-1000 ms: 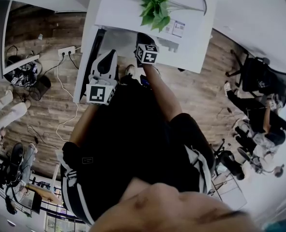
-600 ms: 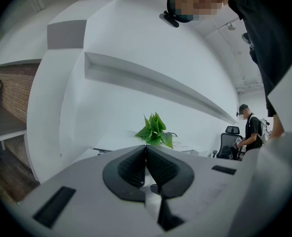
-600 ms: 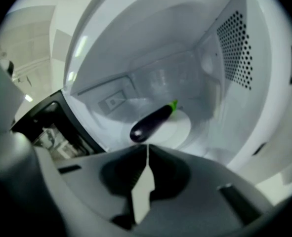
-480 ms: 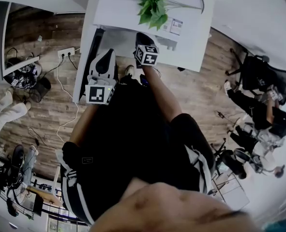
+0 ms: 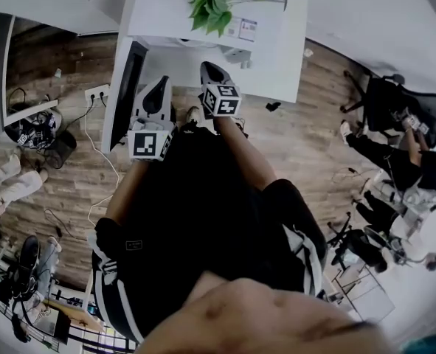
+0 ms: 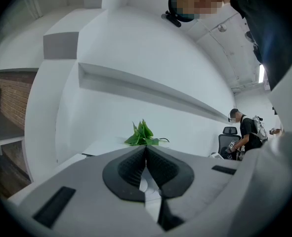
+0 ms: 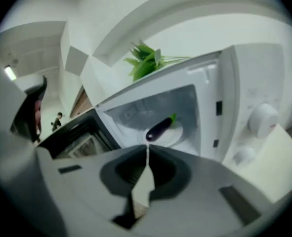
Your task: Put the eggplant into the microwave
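A dark purple eggplant (image 7: 160, 127) with a green stem lies on the white turntable plate (image 7: 178, 135) inside the open white microwave (image 7: 244, 83). My right gripper (image 7: 147, 151) is shut and empty, a short way in front of the opening and pointing at the eggplant. In the head view the microwave (image 5: 277, 43) is seen from above, and its inside is hidden. My right gripper (image 5: 206, 66) is at its front edge. My left gripper (image 5: 161, 83) is beside the open dark door (image 5: 125, 87). The left gripper (image 6: 146, 149) is shut with nothing in it.
A green potted plant (image 5: 209, 6) stands on top of the microwave (image 6: 143, 135). The door (image 7: 69, 135) hangs open at the left of the opening, and the control knobs (image 7: 262, 118) are at the right. People sit on office chairs (image 5: 395, 116) at the right, and cables and a power strip (image 5: 96, 93) lie on the wooden floor.
The right gripper has drawn back from the microwave's front toward the person. The head view has shifted, so the microwave sits higher and further left. Both grippers stay shut.
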The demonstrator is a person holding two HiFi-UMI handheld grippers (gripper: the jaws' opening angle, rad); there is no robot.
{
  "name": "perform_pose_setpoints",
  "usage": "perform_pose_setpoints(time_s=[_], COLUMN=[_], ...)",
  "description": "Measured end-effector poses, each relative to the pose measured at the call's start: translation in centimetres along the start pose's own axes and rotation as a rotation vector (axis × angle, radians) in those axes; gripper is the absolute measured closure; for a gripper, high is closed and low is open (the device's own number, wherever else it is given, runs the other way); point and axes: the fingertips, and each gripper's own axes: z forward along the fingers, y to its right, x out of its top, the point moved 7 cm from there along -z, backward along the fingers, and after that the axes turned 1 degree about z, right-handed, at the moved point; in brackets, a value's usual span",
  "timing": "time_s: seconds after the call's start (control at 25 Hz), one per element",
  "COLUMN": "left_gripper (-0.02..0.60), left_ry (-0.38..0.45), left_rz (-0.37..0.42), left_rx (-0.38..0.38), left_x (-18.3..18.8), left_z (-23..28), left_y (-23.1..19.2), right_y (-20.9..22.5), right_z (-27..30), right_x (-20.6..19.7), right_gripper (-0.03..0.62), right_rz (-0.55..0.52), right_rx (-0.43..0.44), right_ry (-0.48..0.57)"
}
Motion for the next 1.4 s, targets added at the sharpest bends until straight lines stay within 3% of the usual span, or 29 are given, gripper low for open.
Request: perform_pose_setpoints(time_s=[0.52,0.92,1.12,1.4], left_gripper=[0.546,0.546,0.546,0.546], left_ry=[0.0,0.0,-0.013,-0.019], left_rz=[0.028,0.061,0.003,0.024], left_rx=[0.04,0.03,0.026,-0.002], left_x=[0.2,0.1,-0.1,0.6], left_z=[-4.3,-5.4,-5.7,-5.4], left_y=[4.4,4.2,3.5,2.9], right_y=[-1.8,-4.4,-5.9,-7.4], right_z=[-9.0,-13.4,-14.6,-15.0], right_x=[1.2,1.0,1.3,2.1], right_gripper=[0.557,0.558,0.56,0.56], right_rz=[-0.043,-0.067,-0.068,-0.067], right_rx=[0.061,0.074,0.073,0.077], right_ry=[0.119,0.15,0.163,0.184])
